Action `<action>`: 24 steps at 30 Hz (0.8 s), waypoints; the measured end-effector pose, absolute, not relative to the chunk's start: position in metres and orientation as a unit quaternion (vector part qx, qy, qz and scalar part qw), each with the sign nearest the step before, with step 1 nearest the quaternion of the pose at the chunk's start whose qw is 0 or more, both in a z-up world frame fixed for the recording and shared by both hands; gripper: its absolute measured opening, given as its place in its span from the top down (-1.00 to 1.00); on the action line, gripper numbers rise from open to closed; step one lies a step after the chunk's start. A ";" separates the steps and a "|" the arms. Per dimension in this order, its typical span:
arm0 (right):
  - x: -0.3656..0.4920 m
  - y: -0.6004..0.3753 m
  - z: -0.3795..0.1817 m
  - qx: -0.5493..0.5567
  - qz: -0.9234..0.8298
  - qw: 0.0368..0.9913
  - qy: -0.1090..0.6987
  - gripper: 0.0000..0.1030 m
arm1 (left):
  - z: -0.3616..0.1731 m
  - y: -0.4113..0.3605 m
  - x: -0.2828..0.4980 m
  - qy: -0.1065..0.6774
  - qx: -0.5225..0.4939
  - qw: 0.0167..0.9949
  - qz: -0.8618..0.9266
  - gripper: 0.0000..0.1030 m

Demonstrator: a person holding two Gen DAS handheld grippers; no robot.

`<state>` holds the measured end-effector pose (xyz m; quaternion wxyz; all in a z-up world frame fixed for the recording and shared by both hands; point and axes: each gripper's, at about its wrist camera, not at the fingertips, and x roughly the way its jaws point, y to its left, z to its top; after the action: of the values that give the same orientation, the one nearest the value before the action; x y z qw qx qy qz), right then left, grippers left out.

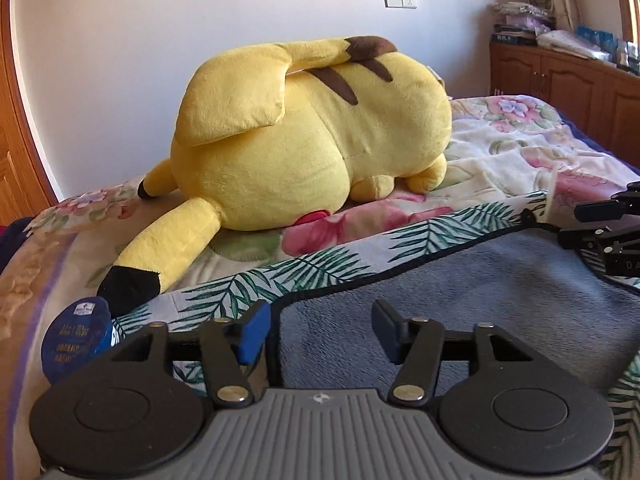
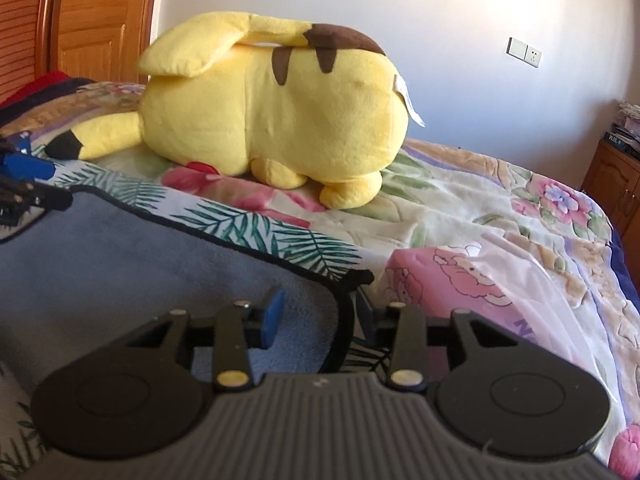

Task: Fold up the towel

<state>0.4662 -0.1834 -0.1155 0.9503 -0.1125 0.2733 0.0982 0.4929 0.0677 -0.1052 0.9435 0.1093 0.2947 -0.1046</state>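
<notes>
Both grippers, left gripper (image 1: 318, 330) and right gripper (image 2: 320, 316), have their fingers spread wide, each around a corner of the towel (image 1: 460, 300). It lies folded on the bed (image 1: 520, 152), grey side up. Probably they let go so the fold stays flat, near the yellow plush toy (image 1: 312, 128).

A large yellow plush toy (image 1: 308, 136) lay face down at frame centre on a floral bedspread (image 1: 520, 148), its black-tipped ear (image 1: 132, 280) stretched toward the lower left. A white tag (image 2: 408, 98) hung from its right side in the right wrist view. A blue round label (image 1: 78, 338) showed at lower left. A wall socket (image 1: 400, 0) sat on the white wall (image 1: 120, 60) at upper centre. A wooden cabinet (image 1: 560, 76) with stacked items stood at upper right; a wooden door (image 2: 100, 12) occupied the upper left.
</notes>
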 end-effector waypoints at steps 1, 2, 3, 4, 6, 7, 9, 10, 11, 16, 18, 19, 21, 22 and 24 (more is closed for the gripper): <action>0.463 -0.183 -0.113 -0.109 0.101 0.950 0.274 0.20 | -0.104 0.067 0.490 0.296 0.108 0.943 -0.105 0.20; 0.461 -0.182 -0.111 -0.107 0.103 0.950 0.274 0.20 | -0.104 0.065 0.487 0.299 0.107 0.942 -0.106 0.20; 0.458 -0.182 -0.108 -0.105 0.105 0.950 0.274 0.20 | -0.103 0.064 0.484 0.302 0.107 0.941 -0.107 0.20; 0.454 -0.181 -0.105 -0.103 0.108 0.950 0.273 0.20 | -0.102 0.062 0.480 0.305 0.107 0.940 -0.108 0.20; 0.447 -0.179 -0.099 -0.095 0.114 0.950 0.275 0.20 | -0.099 0.059 0.472 0.310 0.106 0.938 -0.111 0.20; 0.444 -0.178 -0.097 -0.092 0.116 0.949 0.276 0.20 | -0.098 0.058 0.468 0.312 0.107 0.937 -0.112 0.19; 0.435 -0.177 -0.092 -0.084 0.121 0.949 0.279 0.20 | -0.092 0.057 0.458 0.313 0.106 0.937 -0.116 0.17; 0.430 -0.177 -0.090 -0.080 0.123 0.949 0.280 0.20 | -0.090 0.057 0.452 0.312 0.104 0.937 -0.119 0.12; 0.424 -0.176 -0.089 -0.076 0.127 0.948 0.283 0.20 | -0.087 0.057 0.446 0.312 0.100 0.937 -0.120 0.06; 0.398 -0.170 -0.084 -0.079 0.136 0.944 0.289 0.20 | -0.076 0.056 0.422 0.315 0.101 0.935 -0.123 0.04; 0.391 -0.169 -0.080 -0.072 0.138 0.944 0.291 0.20 | -0.071 0.055 0.414 0.315 0.105 0.935 -0.125 0.02; 0.386 -0.168 -0.079 -0.070 0.139 0.944 0.292 0.20 | -0.069 0.055 0.410 0.314 0.106 0.935 -0.124 -0.01; 0.380 -0.167 -0.074 -0.067 0.143 0.943 0.292 0.20 | -0.064 0.056 0.402 0.314 0.100 0.936 -0.122 -0.06; 0.376 -0.166 -0.072 -0.066 0.144 0.943 0.292 0.19 | -0.062 0.056 0.399 0.315 0.099 0.936 -0.122 -0.07; 0.368 -0.165 -0.067 -0.063 0.146 0.944 0.290 0.18 | -0.059 0.054 0.391 0.317 0.102 0.935 -0.122 -0.07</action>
<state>0.3681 -0.1650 -0.0673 0.9437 -0.0630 0.2899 0.1463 0.3909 0.0537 -0.0587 0.9350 0.1020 0.3170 -0.1221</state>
